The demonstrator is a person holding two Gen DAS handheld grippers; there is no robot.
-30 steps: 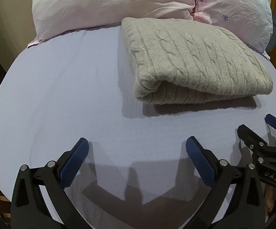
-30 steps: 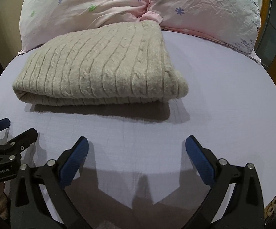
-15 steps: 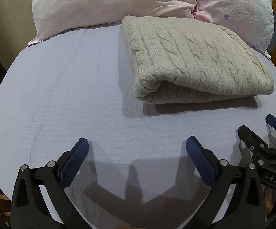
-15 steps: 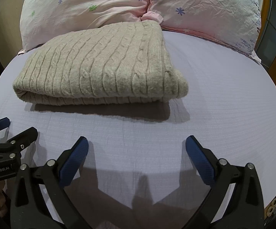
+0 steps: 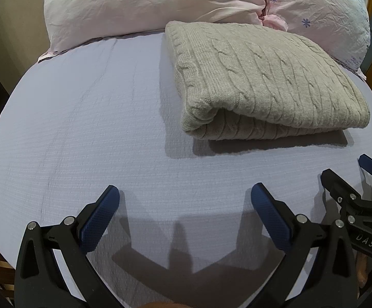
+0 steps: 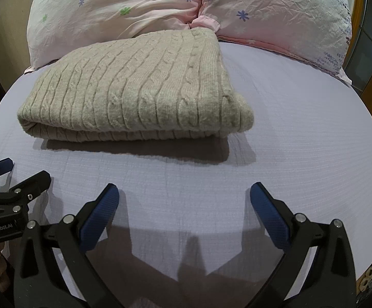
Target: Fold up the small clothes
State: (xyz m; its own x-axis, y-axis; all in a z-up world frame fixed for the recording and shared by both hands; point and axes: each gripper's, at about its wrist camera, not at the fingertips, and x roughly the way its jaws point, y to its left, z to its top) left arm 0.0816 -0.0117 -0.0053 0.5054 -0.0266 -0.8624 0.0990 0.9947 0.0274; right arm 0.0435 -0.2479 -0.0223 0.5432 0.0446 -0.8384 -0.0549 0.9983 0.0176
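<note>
Lavender bed (image 5: 83, 128) carries the folded sweater (image 5: 263, 82) just before the pillows (image 5: 147, 2), unmoved over the last second, while left gripper (image 5: 184, 200) and right gripper (image 6: 184, 200) hover short of it, jaws wide and empty, so folding looks finished.

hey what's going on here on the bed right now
A person holds a two-finger gripper in each hand above a lavender bedsheet. Both the left gripper and the right gripper are open and hold nothing. Ahead of them lies a beige cable-knit sweater, folded into a neat rectangle, its far edge against two pink floral pillows. Neither gripper touches it, so the folding looks done.
</note>
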